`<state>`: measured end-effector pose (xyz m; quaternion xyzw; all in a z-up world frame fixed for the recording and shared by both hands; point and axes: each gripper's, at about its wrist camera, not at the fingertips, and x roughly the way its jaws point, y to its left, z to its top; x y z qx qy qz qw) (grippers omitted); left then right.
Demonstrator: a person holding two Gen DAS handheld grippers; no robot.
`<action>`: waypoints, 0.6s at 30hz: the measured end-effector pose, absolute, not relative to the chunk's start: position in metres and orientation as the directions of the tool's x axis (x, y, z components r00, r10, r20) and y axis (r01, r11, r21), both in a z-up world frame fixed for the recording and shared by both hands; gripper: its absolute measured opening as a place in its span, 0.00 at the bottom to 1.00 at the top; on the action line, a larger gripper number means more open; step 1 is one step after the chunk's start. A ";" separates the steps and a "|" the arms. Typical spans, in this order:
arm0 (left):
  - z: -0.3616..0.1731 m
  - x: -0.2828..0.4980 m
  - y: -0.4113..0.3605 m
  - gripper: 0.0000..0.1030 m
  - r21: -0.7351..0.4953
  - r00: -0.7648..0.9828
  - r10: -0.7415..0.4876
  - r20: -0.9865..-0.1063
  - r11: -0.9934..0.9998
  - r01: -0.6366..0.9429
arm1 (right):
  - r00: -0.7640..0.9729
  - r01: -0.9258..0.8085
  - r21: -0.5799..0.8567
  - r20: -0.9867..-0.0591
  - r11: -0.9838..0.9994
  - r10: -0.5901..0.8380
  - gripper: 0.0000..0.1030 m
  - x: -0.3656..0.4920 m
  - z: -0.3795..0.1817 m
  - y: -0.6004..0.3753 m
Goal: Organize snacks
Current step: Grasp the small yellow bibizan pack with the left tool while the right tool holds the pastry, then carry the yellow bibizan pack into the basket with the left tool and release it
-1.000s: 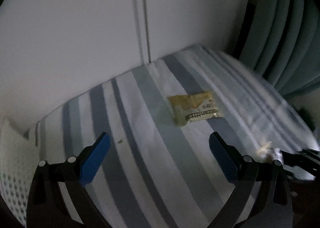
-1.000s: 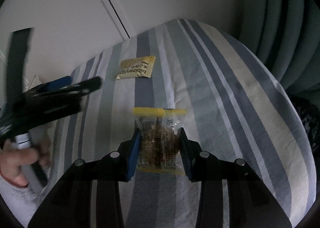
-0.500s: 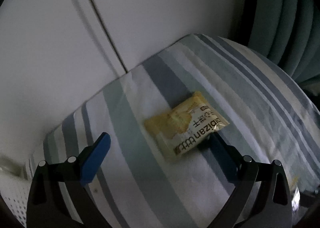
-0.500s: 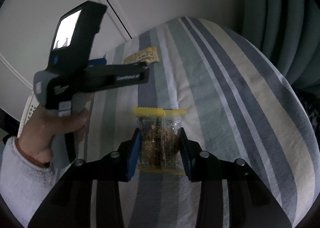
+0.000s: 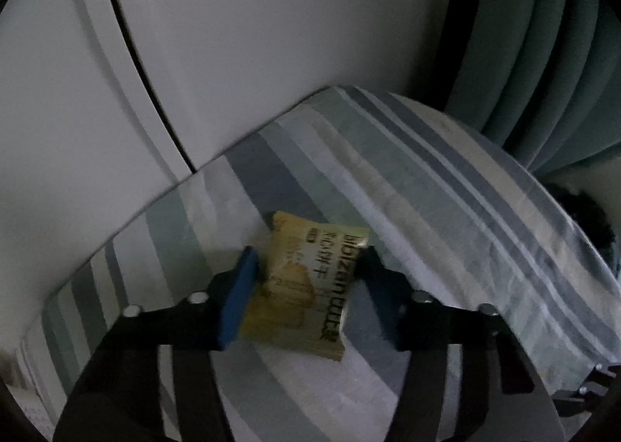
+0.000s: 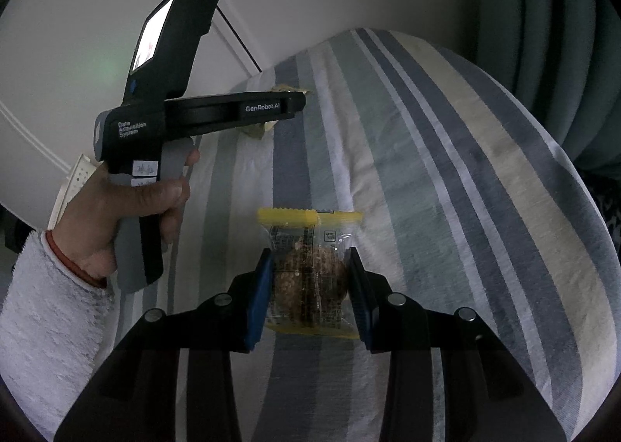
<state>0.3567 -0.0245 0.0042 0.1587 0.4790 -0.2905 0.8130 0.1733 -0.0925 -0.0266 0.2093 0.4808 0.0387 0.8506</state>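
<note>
A: Item one, yellow biscuit packet (image 5: 306, 288). Location?

B: Lower centre of the left wrist view, between the blue pads (image 5: 236, 296) of the left tool (image 5: 300, 298). The pads press its two long edges; the wrapper bows slightly. Whether it is lifted off the cloth or resting on it, cannot tell. In the right wrist view only its corners show, upper centre, behind the tool's black arm.

A: Item two?

B: Clear packet with yellow seals (image 6: 310, 275), brown nut cluster inside. Lower centre of the right wrist view, pinched at both sides by the right tool (image 6: 310, 290). Held across the narrow width, probably so the seals stay free and the contents are not crushed.

A: Support?

B: Striped cloth (image 6: 446, 178), grey, blue and cream bands, over a rounded surface that may be a table or a bed; not clear. It fills the middle and right of both views.

A: Surroundings?

B: White panelled door (image 5: 194, 34), upper left. Teal curtain folds (image 6: 562, 34), upper right. A hand (image 6: 128, 217) in a fleecy white sleeve grips the left tool's handle, left of frame. White perforated basket edge (image 6: 73, 182) behind it, likely the destination.

A: Status?

B: Both snacks gripped, one per tool; sorting not yet done. Judged next: carry them toward the basket.
</note>
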 end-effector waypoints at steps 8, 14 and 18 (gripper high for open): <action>0.015 0.341 -0.003 0.47 -0.071 0.385 -0.346 -0.855 0.815 0.575 | 0.534 0.133 0.403 -0.799 0.905 0.277 0.36 0.176 -0.029 -0.095; 0.037 0.321 0.024 0.47 -0.081 0.421 -0.348 -0.838 0.841 0.535 | 0.537 0.130 0.405 -0.796 0.905 0.280 0.36 0.176 -0.029 -0.095; 0.057 0.307 0.042 0.47 -0.057 0.464 -0.328 -0.823 0.860 0.507 | 0.545 0.125 0.414 -0.788 0.901 0.287 0.36 0.174 -0.029 -0.097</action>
